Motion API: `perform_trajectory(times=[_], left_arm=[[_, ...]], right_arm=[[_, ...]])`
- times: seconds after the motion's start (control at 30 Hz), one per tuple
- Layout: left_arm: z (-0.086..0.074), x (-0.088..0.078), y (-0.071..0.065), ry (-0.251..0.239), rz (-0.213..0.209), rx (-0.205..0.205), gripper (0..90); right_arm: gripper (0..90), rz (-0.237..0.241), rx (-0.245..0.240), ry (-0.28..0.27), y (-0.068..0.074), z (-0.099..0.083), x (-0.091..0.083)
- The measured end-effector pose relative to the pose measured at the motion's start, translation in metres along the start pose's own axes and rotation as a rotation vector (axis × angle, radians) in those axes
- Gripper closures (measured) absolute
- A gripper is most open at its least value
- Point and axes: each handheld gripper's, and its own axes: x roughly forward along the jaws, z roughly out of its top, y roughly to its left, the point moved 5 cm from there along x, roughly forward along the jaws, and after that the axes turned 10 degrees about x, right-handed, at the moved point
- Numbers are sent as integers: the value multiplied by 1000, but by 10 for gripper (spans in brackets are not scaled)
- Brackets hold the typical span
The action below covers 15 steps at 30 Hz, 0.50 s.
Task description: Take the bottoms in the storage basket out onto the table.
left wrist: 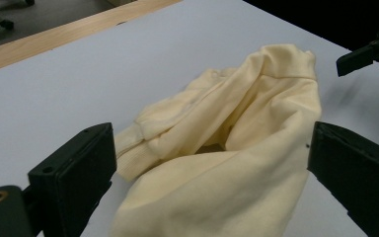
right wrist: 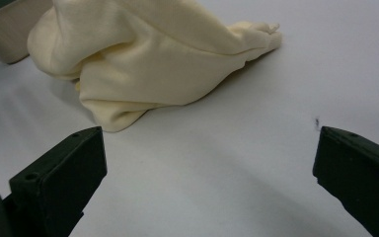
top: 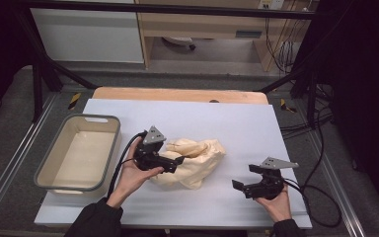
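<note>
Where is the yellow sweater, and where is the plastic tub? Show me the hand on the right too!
Pale yellow sweater [top: 197, 159], high view, on its crumpled middle.
Plastic tub [top: 109, 148], high view, on its right rim.
Right hand [top: 275, 205], high view, on the back of the hand under the right gripper [top: 246, 178].

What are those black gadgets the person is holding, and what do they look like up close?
They are handheld grippers. The left gripper and right gripper are black, each with two blocky flat-faced jaws, a grey three-cornered plate on top and a black cable trailing off. The person wears dark sleeves.
</note>
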Motion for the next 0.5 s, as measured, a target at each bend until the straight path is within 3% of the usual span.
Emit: perform_trajectory(times=[0.5], left_arm=[[-23, -24, 12, 9, 27, 1, 42]], right_arm=[[5, -1, 4, 2, 0, 0, 0]])
